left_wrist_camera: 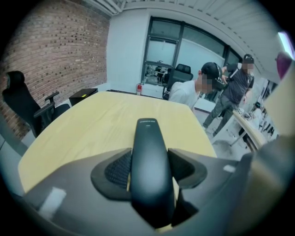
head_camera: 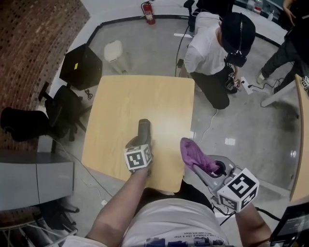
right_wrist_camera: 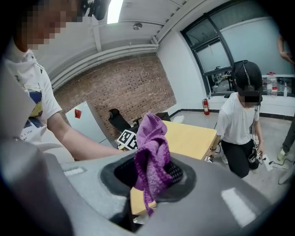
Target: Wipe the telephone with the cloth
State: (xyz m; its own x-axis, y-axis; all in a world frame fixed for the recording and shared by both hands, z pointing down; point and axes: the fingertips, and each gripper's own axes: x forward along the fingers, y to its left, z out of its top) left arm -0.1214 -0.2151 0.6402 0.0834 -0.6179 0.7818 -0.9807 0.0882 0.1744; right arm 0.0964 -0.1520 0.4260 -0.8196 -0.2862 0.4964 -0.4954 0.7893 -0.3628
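Purple cloth (head_camera: 195, 155): pinched in right gripper (head_camera: 214, 170), lower right, beyond table edge.
Left gripper (head_camera: 141, 143): clamped round black telephone (head_camera: 144, 126), centre frame, above wooden table (head_camera: 125, 96).
Progress: both things in hand, well apart; apparently no wiping yet, all rubbing left.

Setting: open-plan office or studio workspace.

Brick wall (head_camera: 34, 43) down the left of the head view, bare polished floor (head_camera: 251, 130) at right. Black swivel chair (head_camera: 63, 108) at left, fire extinguisher (head_camera: 148, 12) at top centre, light wood table (head_camera: 135, 106) mid-frame. Glazed partition (left_wrist_camera: 166, 50) at upper centre of the left gripper view. Person in a headset (head_camera: 217, 48) kneels at upper right.
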